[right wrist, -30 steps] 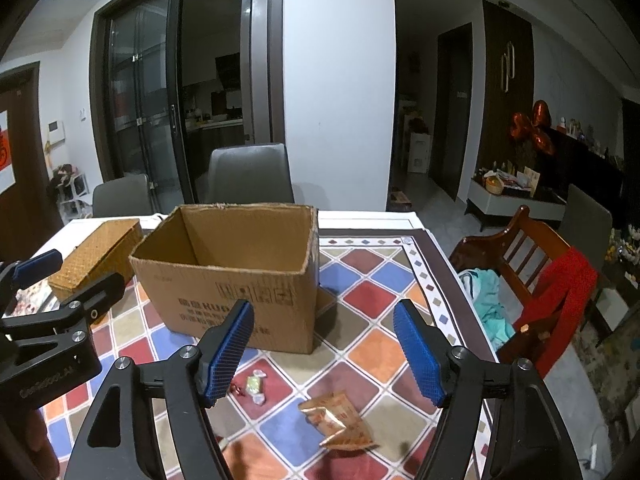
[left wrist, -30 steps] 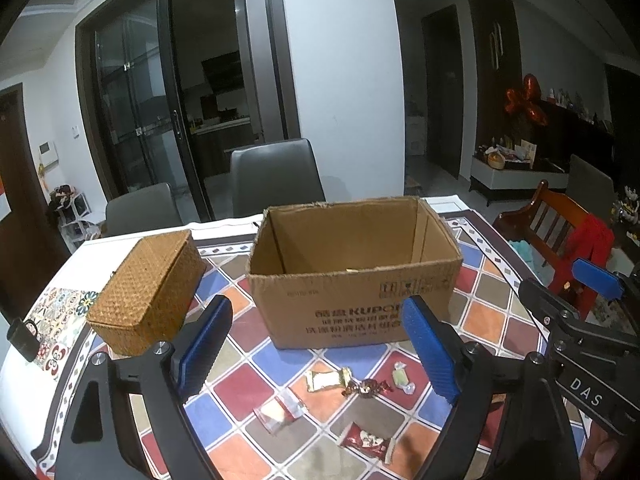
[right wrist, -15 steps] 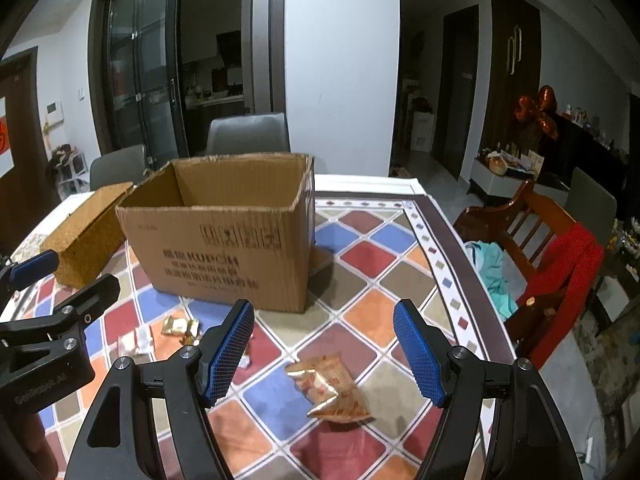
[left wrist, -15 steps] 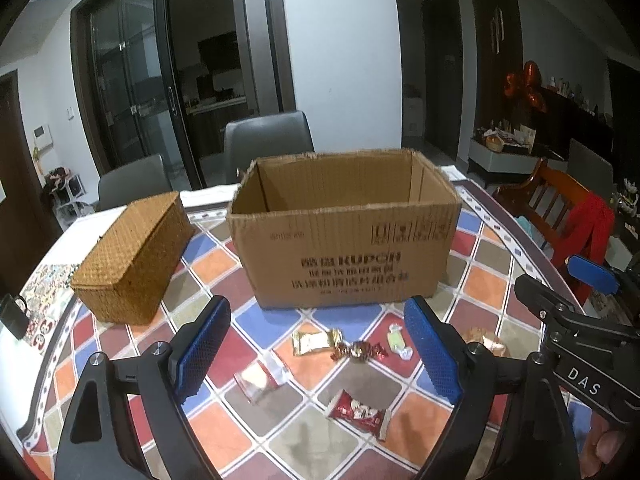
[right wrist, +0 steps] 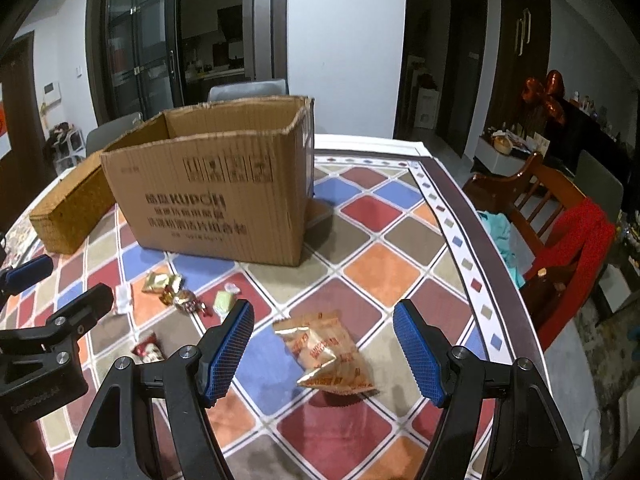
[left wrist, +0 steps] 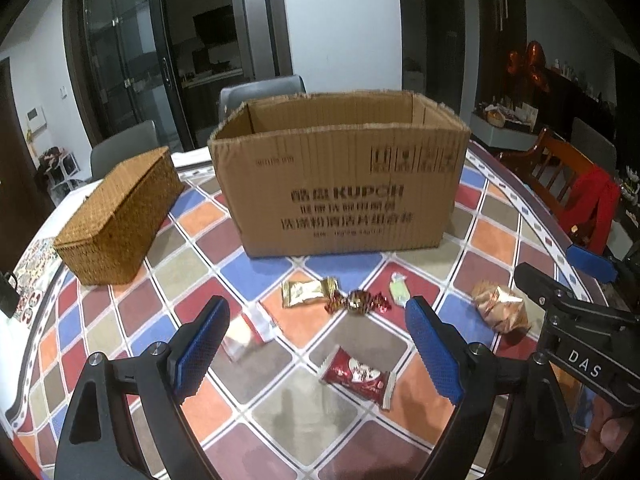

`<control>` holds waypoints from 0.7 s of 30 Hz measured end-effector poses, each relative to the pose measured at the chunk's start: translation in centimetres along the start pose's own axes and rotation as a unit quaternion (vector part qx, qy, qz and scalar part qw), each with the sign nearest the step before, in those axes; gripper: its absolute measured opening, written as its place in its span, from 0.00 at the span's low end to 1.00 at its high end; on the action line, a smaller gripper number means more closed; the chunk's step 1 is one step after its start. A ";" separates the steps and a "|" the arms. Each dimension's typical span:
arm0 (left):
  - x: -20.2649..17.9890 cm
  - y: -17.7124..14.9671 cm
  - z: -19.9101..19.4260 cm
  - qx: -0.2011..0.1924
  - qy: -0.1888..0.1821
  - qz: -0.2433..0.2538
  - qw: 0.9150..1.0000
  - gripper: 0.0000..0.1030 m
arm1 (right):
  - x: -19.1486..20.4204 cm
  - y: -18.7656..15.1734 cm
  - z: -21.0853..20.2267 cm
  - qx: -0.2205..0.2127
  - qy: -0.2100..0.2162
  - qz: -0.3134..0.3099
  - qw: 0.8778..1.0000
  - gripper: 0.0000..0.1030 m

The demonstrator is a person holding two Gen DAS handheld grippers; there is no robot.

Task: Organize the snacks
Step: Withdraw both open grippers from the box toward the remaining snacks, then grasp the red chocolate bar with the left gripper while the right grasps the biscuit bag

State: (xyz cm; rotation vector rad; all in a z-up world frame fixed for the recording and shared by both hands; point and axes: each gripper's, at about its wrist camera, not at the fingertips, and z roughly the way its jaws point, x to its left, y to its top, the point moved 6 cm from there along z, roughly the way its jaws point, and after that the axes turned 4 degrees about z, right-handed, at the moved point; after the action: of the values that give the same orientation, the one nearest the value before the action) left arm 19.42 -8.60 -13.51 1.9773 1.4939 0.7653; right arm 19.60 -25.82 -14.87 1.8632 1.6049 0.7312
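Nothing sorted yet: left gripper [left wrist: 316, 350] and right gripper [right wrist: 324, 350] above the bench's [right wrist: 404, 270] near edge, fingers [left wrist: 434, 350] spread wide, empty. Just ahead, all loose on the cloth: red packet [left wrist: 358, 376], white packet [left wrist: 248, 330], gold pouch [right wrist: 324, 350], foil candies [left wrist: 332, 296]. Beyond, open cardboard box [left wrist: 340, 184], contents hidden; closed wicker box [left wrist: 120, 210] toward the left edge.

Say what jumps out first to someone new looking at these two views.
The big open cardboard box dominates the middle of the bright diamond-patterned tablecloth, with a closed woven basket to its left. In front of it lie loose wrapped snacks: a red packet, a gold packet, and crumpled gold bags between the open right gripper jaws.
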 end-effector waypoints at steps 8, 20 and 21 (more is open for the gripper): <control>-0.3 -2.2 1.6 0.023 -0.006 0.000 1.000 0.87 | -0.1 -1.5 1.8 0.020 -0.002 -0.010 1.000 0.71; -0.9 -4.3 3.7 0.049 -0.019 0.009 0.999 0.87 | 0.0 -3.1 4.3 0.046 0.002 -0.020 0.999 0.71; -0.9 -4.5 3.9 0.052 -0.020 0.009 0.998 0.87 | 0.0 -3.2 4.6 0.047 0.001 -0.022 0.999 0.71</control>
State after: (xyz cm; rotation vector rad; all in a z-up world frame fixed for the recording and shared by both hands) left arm 19.02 -8.76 -19.55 2.0722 1.5224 0.6648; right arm 20.74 -25.72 -20.29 1.8878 1.7021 0.6494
